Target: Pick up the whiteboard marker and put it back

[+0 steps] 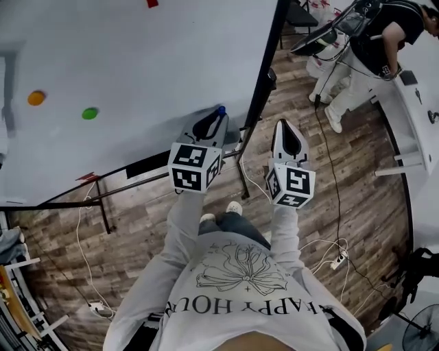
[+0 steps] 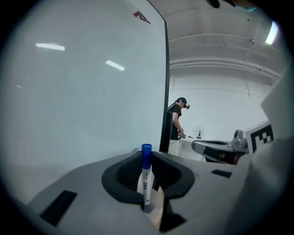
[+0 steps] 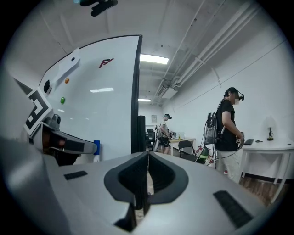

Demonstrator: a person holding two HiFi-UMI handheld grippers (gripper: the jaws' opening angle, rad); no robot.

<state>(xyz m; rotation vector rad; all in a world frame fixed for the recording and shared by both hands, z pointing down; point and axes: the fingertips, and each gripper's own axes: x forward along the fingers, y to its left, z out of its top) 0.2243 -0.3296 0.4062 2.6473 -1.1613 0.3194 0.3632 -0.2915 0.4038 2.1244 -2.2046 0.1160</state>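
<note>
My left gripper (image 2: 146, 181) is shut on a white whiteboard marker (image 2: 145, 181) with a blue cap, held upright between its jaws. In the head view the blue cap (image 1: 221, 110) pokes out past the left gripper (image 1: 209, 127), close to the whiteboard (image 1: 137, 68) near its lower right corner. My right gripper (image 1: 289, 140) hangs to the right of the board's black edge, over the wooden floor. Its jaws (image 3: 147, 176) stand together with nothing between them. The left gripper (image 3: 64, 144) and the blue cap (image 3: 96, 150) show at the left of the right gripper view.
The whiteboard carries an orange magnet (image 1: 36, 98), a green magnet (image 1: 90, 113) and a red mark (image 1: 151, 3); its black stand (image 1: 103, 199) runs below. Cables (image 1: 329, 199) lie on the floor. A person (image 1: 370, 48) stands by a white table (image 1: 418, 103) at the right.
</note>
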